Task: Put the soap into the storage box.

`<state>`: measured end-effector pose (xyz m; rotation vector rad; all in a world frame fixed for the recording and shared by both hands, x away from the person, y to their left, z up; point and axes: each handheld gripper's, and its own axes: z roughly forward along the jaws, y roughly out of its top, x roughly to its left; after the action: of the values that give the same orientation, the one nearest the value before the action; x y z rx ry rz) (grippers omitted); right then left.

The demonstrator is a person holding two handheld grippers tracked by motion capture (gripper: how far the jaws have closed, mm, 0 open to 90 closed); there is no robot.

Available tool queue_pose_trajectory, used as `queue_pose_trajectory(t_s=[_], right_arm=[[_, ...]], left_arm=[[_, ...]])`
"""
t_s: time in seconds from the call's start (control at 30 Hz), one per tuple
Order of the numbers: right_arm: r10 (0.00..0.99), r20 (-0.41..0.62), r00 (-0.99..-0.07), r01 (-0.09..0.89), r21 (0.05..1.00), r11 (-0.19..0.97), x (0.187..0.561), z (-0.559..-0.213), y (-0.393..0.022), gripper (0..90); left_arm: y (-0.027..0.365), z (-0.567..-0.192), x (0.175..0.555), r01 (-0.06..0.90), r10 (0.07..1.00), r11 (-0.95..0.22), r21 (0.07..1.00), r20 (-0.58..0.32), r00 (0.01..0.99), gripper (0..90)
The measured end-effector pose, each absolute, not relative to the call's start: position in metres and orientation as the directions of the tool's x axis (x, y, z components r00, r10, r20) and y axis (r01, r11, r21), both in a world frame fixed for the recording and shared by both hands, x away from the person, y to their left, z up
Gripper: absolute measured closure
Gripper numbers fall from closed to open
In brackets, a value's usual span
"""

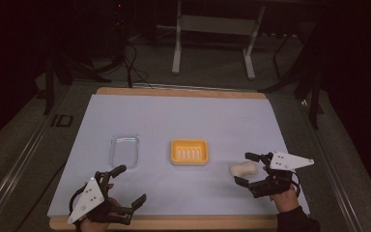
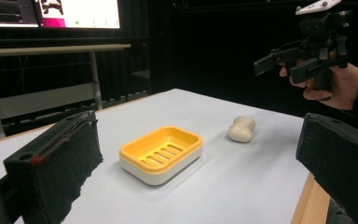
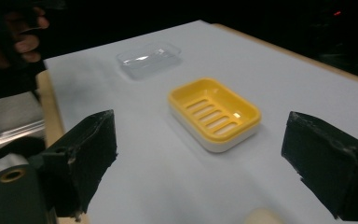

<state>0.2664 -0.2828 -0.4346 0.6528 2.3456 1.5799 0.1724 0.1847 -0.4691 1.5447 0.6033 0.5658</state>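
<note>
1. A bar of soap (image 1: pixel 243 169) is seen at the lower right of the high view, lying on the white-covered counter (image 1: pixel 183 116) just beside the right tool (image 1: pixel 243 168), whose two jaws stand on either side of it without touching.
2. The right tool is released: in the right gripper view its jaws are spread wide, and a pale edge of the soap shows at the bottom of the frame, low between them and blurred.
3. A yellow soap dish (image 1: pixel 189 152) with a slotted tray and a white base is found at the centre of the high view, near the soap but apart from it.
4. A clear plastic lid (image 1: pixel 124 149) lies left of centre, apart from the dish and flat on the counter.
5. The left tool (image 1: pixel 128 182) is held at the lower left of the high view, released and empty, its jaws wide apart and well away from the dish and the lid.
6. The step in hand is judged to be the approach to the soap, with the grasp not yet made.
7. For the next move, the right tool would need to be lowered and brought forward until the soap sits squarely between the pads, then closed on its narrow waist.
8. A gentle grip is judged advisable, since a smooth rounded bar can slip out sideways.
</note>
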Motion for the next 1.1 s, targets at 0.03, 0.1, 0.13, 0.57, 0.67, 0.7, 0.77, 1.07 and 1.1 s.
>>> queue_pose_trajectory(t_s=[0.03,0.1,0.13,0.57,0.67,0.7,0.77,1.07,1.1], right_arm=[[0.493,0.035,-0.87,0.22,0.92,0.324,0.267,-0.433,-0.283,10.1],[0.486,0.035,-0.873,0.22,0.919,0.327,0.268,-0.431,-0.283,10.1],[0.466,0.027,-0.885,0.212,0.912,0.351,0.27,-0.428,-0.284,10.1],[0.353,-0.047,-0.934,0.176,0.801,0.573,0.28,-0.424,-0.283,10.0],[0.351,-0.052,-0.935,0.175,0.793,0.583,0.281,-0.423,-0.283,10.0],[0.349,-0.059,-0.935,0.176,0.777,0.604,0.282,-0.422,-0.282,10.0],[0.328,-0.068,-0.942,0.176,0.733,0.657,0.285,-0.42,-0.279,10.0],[0.275,-0.003,-0.961,0.216,0.613,0.76,0.292,-0.421,-0.277,10.0],[0.269,0.001,-0.963,0.217,0.598,0.772,0.292,-0.421,-0.276,10.0]], left_arm=[[0.185,-0.469,0.172,0.041,0.675,-0.042,0.998,-0.002,0.737,0.0],[0.185,-0.469,0.172,0.042,0.675,-0.045,0.998,-0.001,0.738,0.0],[0.185,-0.469,0.172,0.043,0.675,-0.046,0.998,0.0,0.738,0.0],[0.184,-0.471,0.173,0.057,0.672,-0.061,0.996,-0.001,0.74,0.0],[0.184,-0.471,0.173,0.058,0.671,-0.062,0.996,-0.001,0.741,0.0],[0.184,-0.471,0.173,0.058,0.669,-0.064,0.996,0.0,0.743,0.0],[0.184,-0.471,0.173,0.058,0.668,-0.065,0.996,0.0,0.744,0.0],[0.184,-0.472,0.173,0.061,0.665,-0.074,0.995,0.004,0.747,0.0],[0.184,-0.472,0.173,0.062,0.665,-0.073,0.995,0.002,0.747,0.0]])
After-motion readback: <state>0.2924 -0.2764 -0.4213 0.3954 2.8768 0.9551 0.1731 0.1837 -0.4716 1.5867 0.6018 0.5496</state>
